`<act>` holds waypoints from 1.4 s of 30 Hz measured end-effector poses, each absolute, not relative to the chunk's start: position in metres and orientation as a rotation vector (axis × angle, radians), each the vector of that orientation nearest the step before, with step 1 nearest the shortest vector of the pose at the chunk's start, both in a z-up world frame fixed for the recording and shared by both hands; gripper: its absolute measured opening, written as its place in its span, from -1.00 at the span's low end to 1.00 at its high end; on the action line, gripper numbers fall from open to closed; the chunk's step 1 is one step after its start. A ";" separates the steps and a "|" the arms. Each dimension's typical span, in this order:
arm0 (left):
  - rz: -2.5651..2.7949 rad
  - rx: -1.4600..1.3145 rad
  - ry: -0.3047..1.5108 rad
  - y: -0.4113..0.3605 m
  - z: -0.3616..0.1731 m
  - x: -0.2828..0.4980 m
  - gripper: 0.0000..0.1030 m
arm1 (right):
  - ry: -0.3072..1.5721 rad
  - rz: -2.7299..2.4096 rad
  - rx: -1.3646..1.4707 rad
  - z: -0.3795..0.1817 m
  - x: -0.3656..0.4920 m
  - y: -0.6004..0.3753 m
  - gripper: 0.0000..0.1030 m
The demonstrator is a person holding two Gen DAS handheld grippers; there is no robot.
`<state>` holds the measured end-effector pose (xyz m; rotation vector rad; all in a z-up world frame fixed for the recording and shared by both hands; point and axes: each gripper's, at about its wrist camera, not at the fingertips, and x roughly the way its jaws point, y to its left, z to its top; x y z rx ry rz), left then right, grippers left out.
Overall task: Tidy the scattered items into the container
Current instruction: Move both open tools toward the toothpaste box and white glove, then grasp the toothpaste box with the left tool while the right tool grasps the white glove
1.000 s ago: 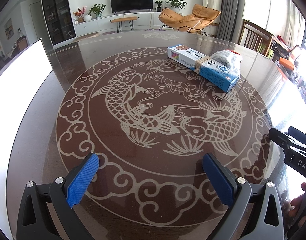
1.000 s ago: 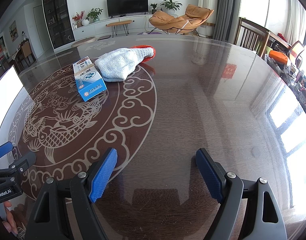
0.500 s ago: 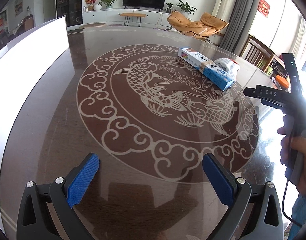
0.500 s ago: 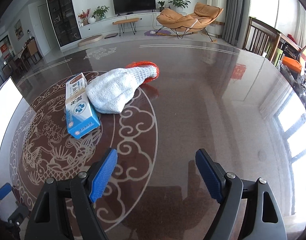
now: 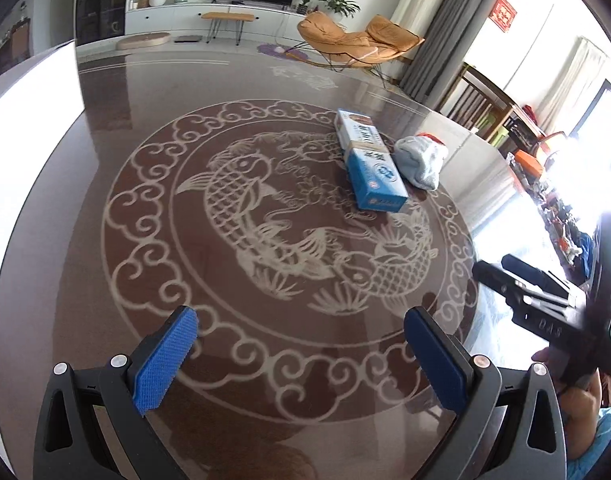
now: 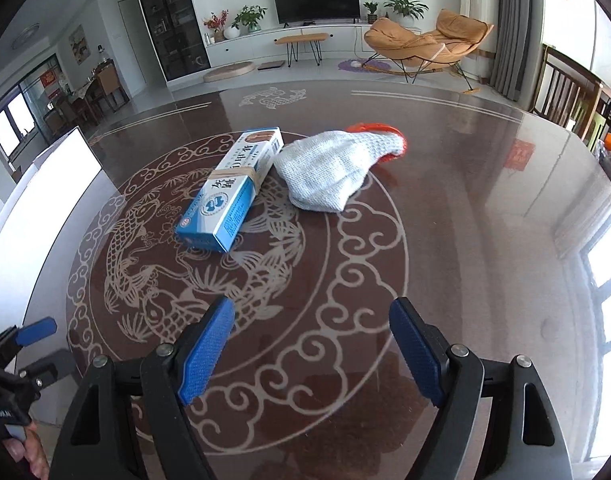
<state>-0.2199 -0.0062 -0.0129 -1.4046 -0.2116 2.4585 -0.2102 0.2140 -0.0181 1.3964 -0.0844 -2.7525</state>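
Note:
A blue-and-white carton (image 6: 233, 190) with a rubber band round it lies on the dark round table (image 6: 485, 220). Touching its right side is a white knitted glove with an orange cuff (image 6: 333, 166). The left wrist view shows the same carton (image 5: 369, 166) and glove (image 5: 421, 158) far ahead to the right. The white container (image 5: 29, 128) stands at the table's left edge; only its outer wall (image 6: 45, 204) shows. My left gripper (image 5: 305, 356) is open over the fish pattern, with nothing between its fingers. My right gripper (image 6: 311, 346) is open too, short of both items.
Wooden chairs (image 6: 561, 92) stand beyond the table's right edge, with clutter on a side surface (image 5: 545, 168). An orange lounge chair (image 6: 425, 42) and a TV unit sit far behind. A hand holds the other gripper at the right edge of the left wrist view.
My right gripper has moved forward and left, bringing the carton and glove closer and more central. My left gripper has swung right and toward the items, so the container fills less of its view.

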 end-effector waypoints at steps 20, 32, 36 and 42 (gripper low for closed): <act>2.455 -1.611 0.190 0.109 -0.028 -0.375 1.00 | -0.042 -2.857 1.424 -0.033 -0.139 0.259 0.59; 2.491 -1.394 0.016 0.075 -0.005 -0.316 -0.17 | -0.208 -2.777 1.334 -0.024 -0.150 0.269 0.59; 2.583 -1.350 -0.067 0.034 -0.004 -0.283 -0.17 | -0.343 -2.739 1.182 0.010 -0.200 0.266 0.59; 2.642 -1.337 -0.089 -0.005 -0.002 -0.270 -0.17 | -0.380 -2.712 1.324 -0.001 -0.315 0.230 0.59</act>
